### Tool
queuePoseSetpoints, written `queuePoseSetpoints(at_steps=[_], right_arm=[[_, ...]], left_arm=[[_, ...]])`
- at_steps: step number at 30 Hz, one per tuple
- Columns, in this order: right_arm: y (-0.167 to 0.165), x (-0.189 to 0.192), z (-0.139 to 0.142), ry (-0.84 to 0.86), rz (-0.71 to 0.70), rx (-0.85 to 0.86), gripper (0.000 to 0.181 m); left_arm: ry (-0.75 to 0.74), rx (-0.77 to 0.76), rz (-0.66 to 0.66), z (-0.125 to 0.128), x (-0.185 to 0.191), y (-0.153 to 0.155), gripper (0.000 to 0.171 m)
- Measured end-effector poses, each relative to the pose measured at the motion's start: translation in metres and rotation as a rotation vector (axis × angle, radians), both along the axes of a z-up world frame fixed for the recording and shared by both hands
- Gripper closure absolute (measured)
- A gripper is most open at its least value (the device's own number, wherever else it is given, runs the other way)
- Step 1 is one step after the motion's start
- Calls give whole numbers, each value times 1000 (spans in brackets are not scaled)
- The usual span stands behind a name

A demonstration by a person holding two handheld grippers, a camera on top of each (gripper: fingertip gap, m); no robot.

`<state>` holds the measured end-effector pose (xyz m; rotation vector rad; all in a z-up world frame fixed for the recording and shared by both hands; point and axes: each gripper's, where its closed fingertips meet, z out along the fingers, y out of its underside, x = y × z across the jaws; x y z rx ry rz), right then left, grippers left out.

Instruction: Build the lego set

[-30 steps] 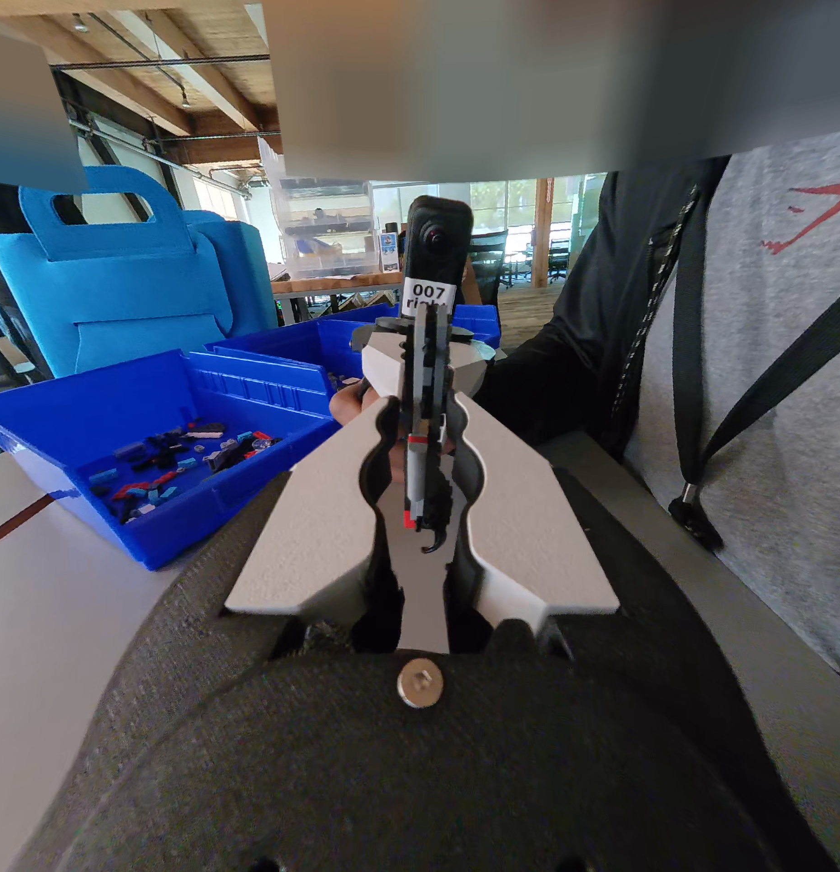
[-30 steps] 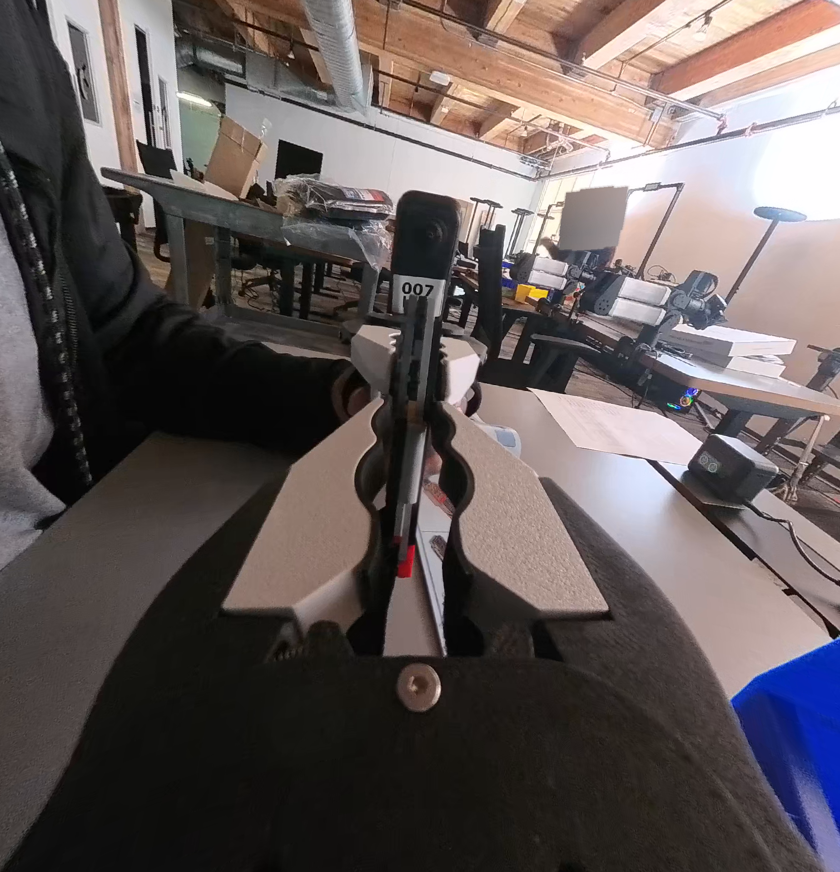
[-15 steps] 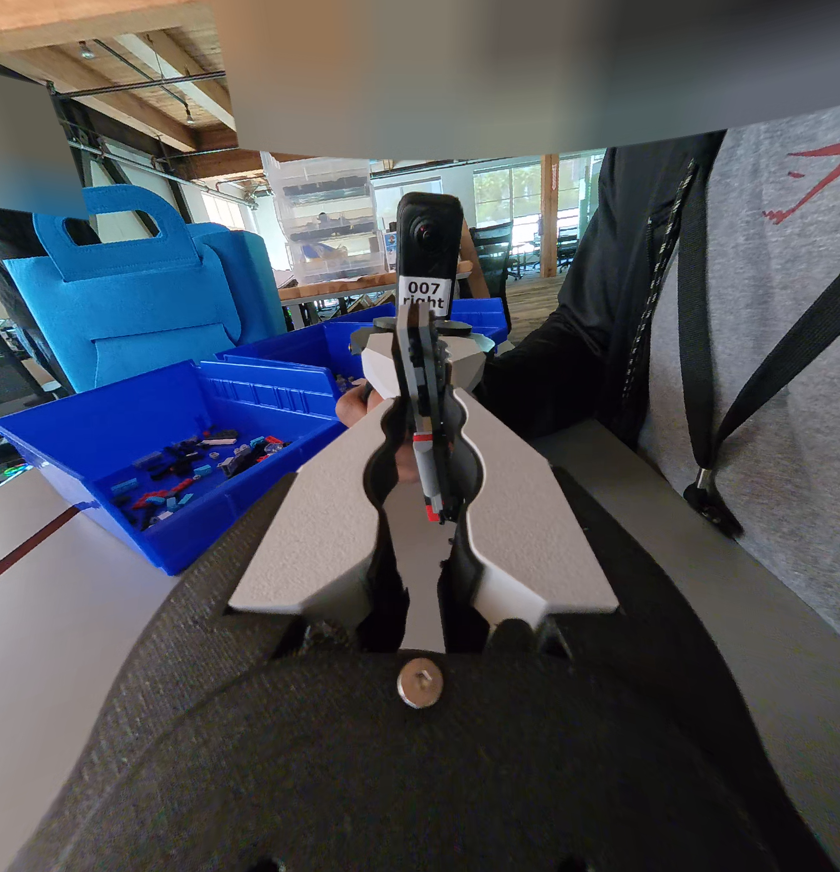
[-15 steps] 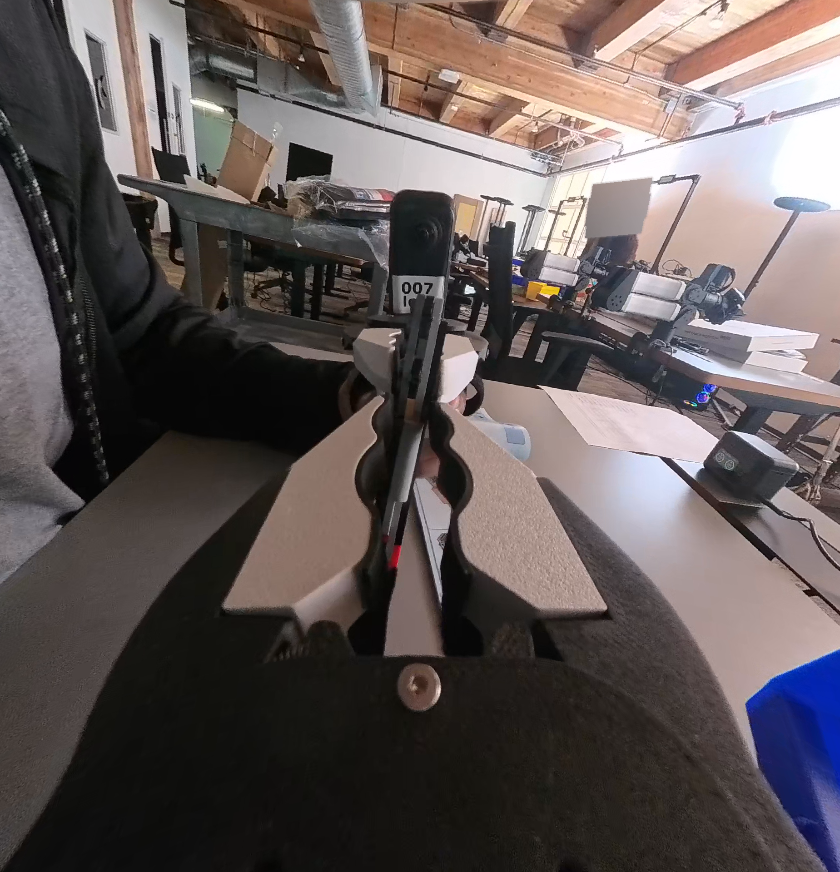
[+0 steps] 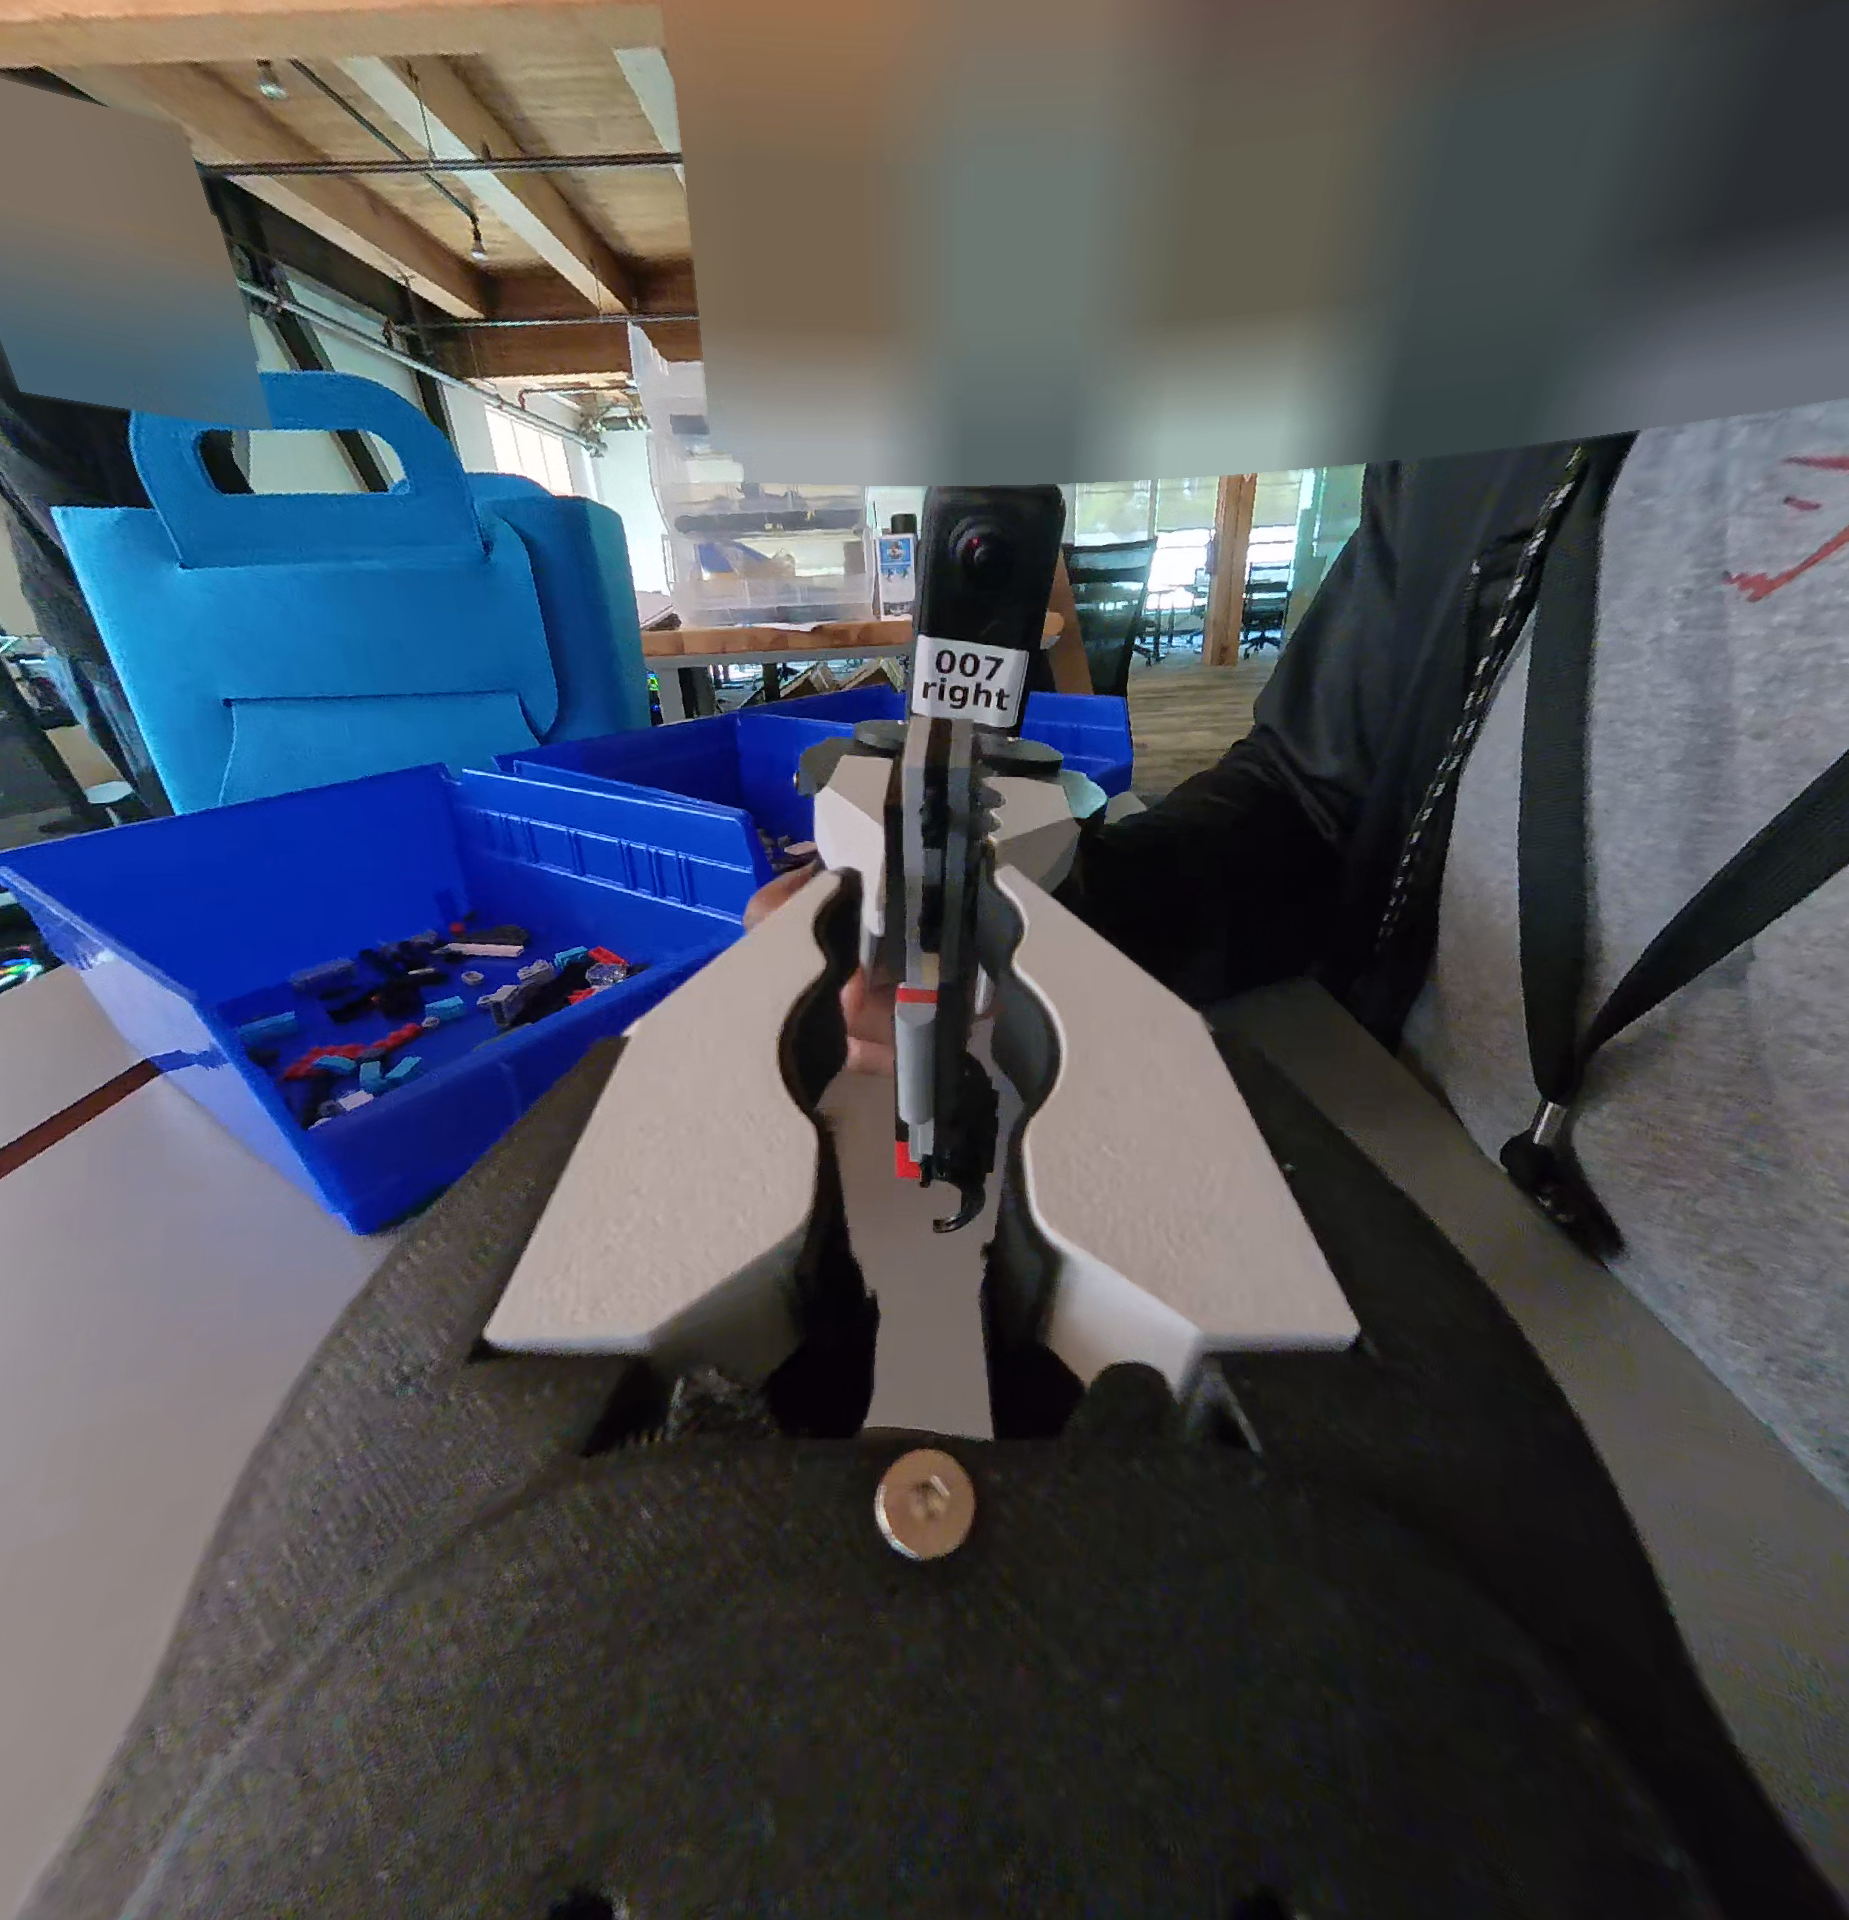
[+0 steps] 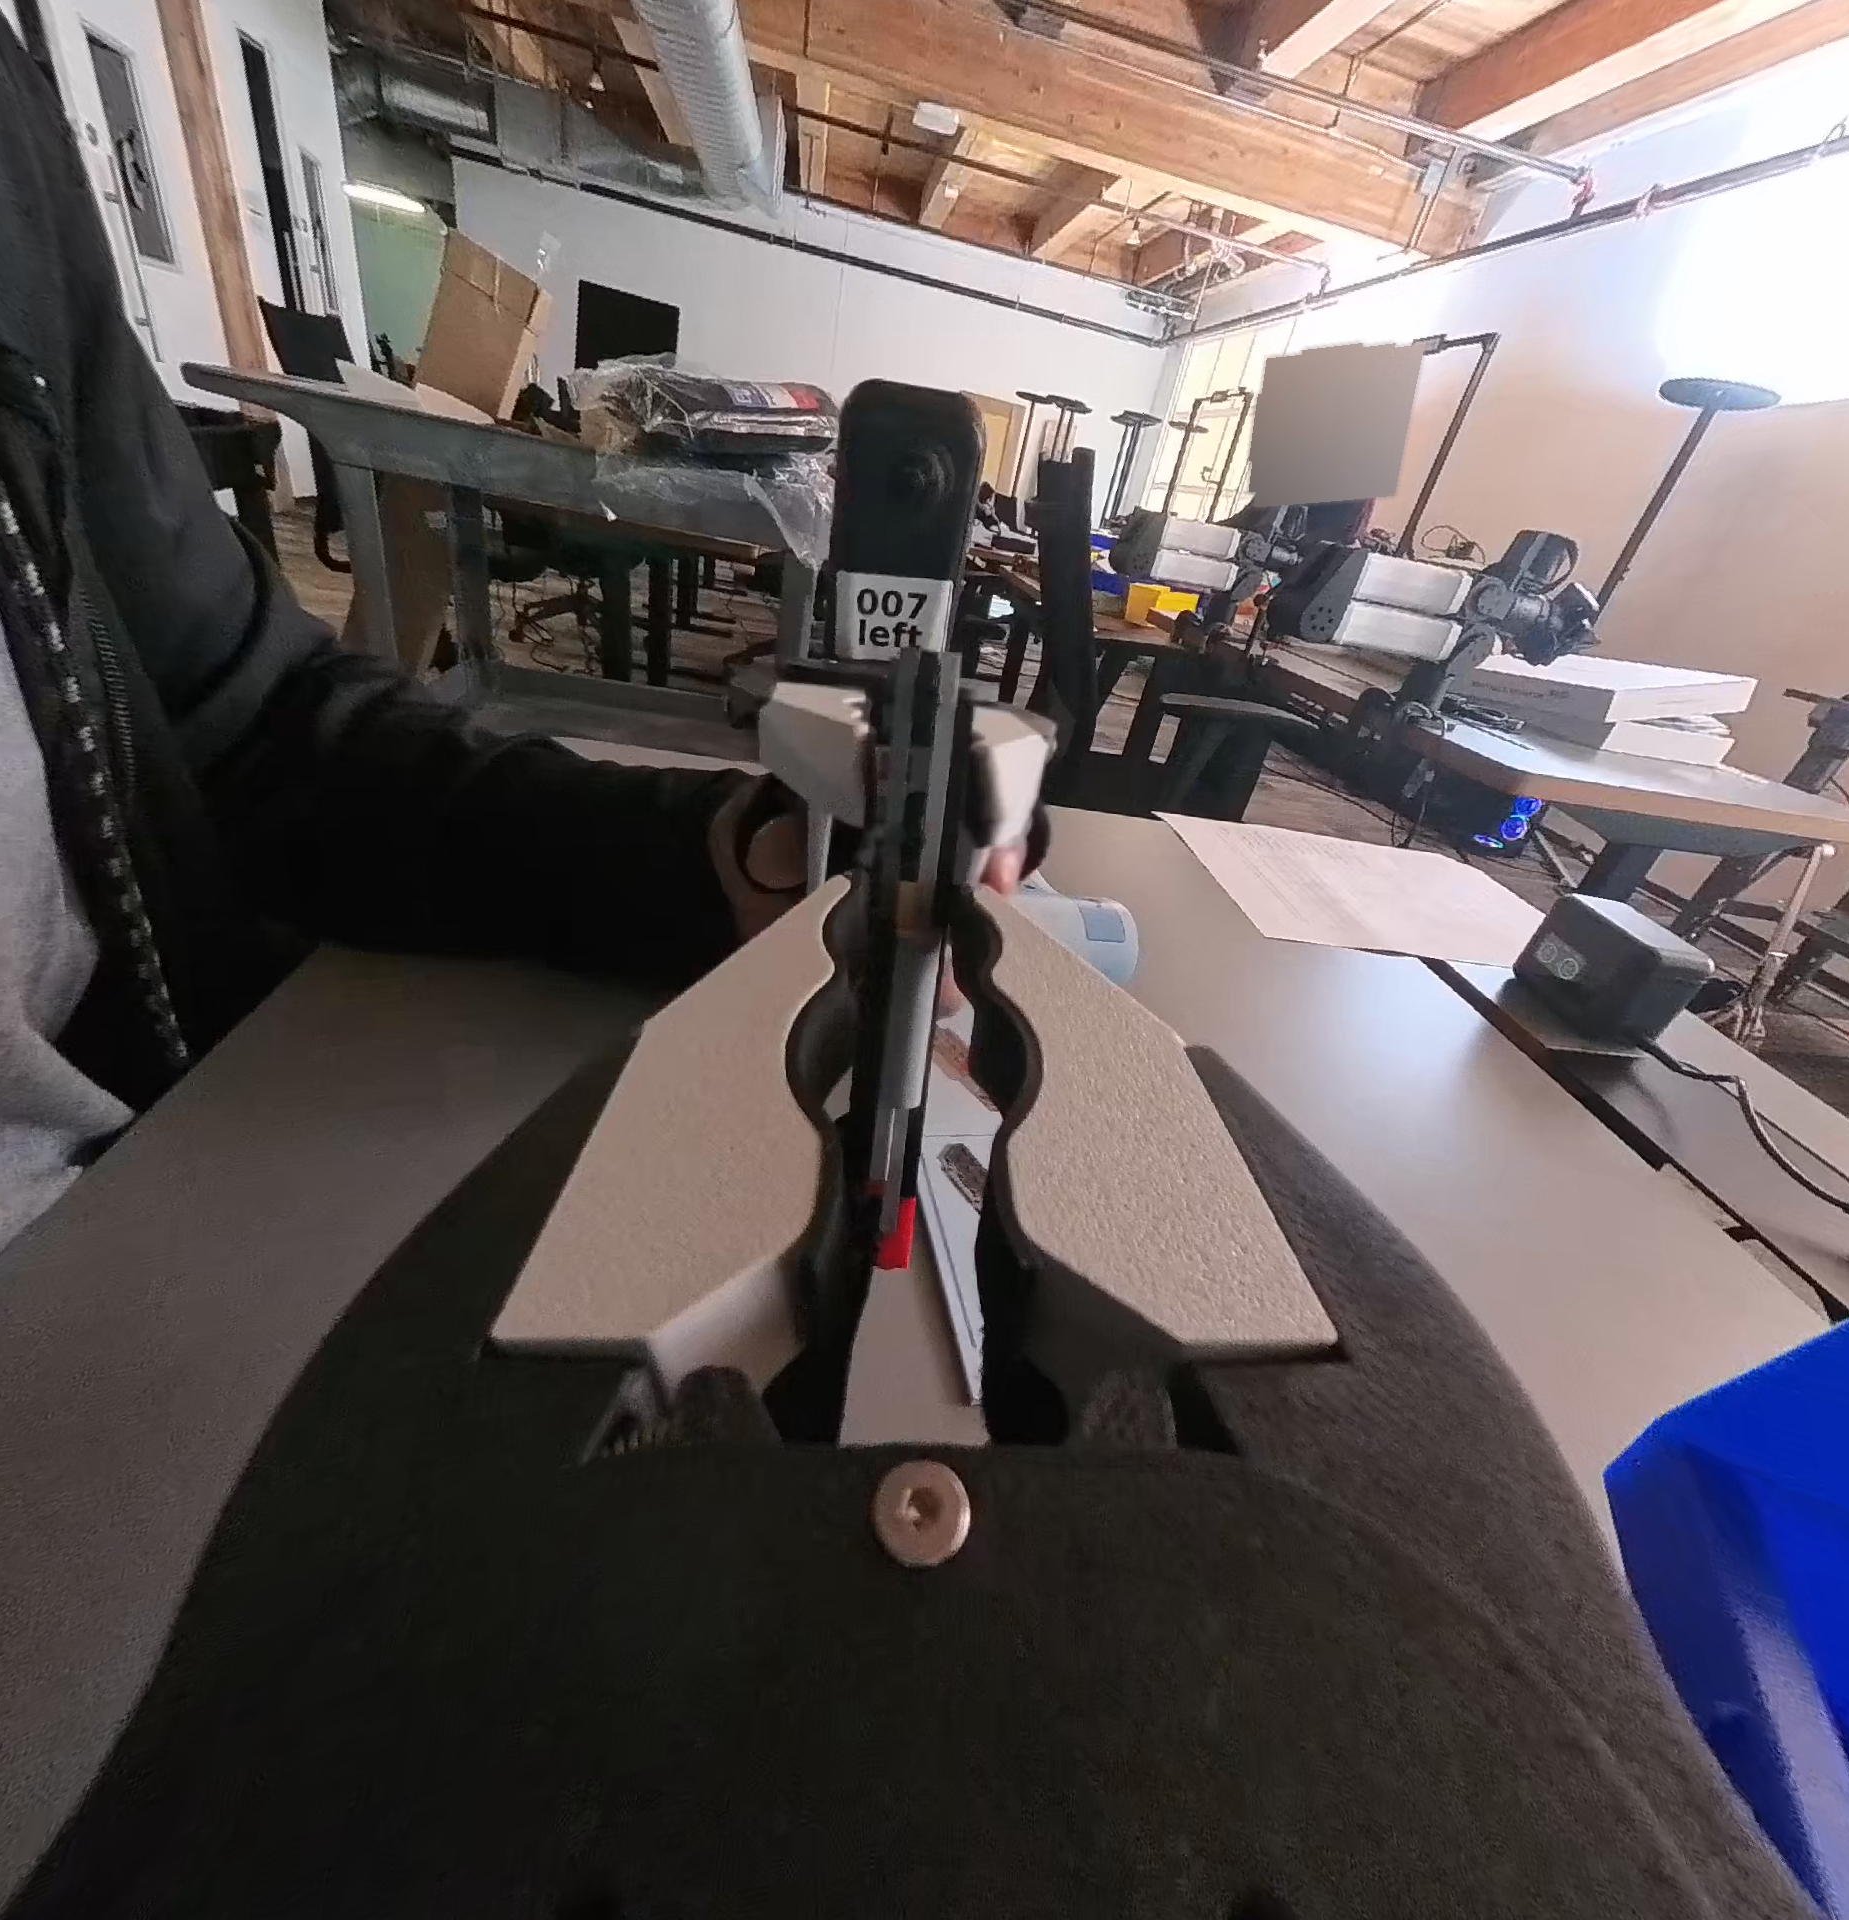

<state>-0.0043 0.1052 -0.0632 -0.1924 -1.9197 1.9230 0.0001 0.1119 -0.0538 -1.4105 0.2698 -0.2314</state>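
Observation:
A thin lego assembly point(image 5: 918, 1049), grey and black with red bits and a black hook at its near end, is seen edge-on above the table. My left gripper point(image 5: 925, 894) is shut on it. The right gripper point(image 5: 941, 831) faces mine from the far side and grips the other end. In the right wrist view the same assembly point(image 6: 904, 1018) runs between my right gripper's fingers point(image 6: 904, 894), with a red piece at the near end. The left gripper point(image 6: 899, 748) holds it beyond. A hand shows behind each far gripper.
A blue bin point(image 5: 276, 862) with several loose pieces stands at the left, another blue bin point(image 5: 691, 758) and a blue felt bag point(image 5: 307, 644) behind it. The person's torso point(image 5: 1678, 831) is close on the right. A paper sheet point(image 6: 1346, 883), a black device point(image 6: 1606, 977) and a bin corner point(image 6: 1772, 1558) lie right. The tips of both grippers are at nearly the same place.
Half a second ago the assembly's near end was tilted sideways between the fingers; now it is straight again. Both grippers stay shut, and both views have shifted only slightly.

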Motion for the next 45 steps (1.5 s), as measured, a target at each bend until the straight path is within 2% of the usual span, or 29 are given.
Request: queuePoseSetpoints(at_steps=[1, 6, 11, 45], right_arm=[[0, 0, 0, 2, -2, 1, 163], [-1, 2, 3, 0, 9, -13, 163], [4, 5, 18, -18, 37, -112, 161], [-10, 16, 9, 14, 77, -44, 164]], left_arm=[[3, 0, -5, 0, 1, 0, 156], [27, 23, -9, 0, 2, -1, 156], [64, 18, -20, -2, 7, 0, 156], [107, -27, -81, -12, 19, -1, 157]])
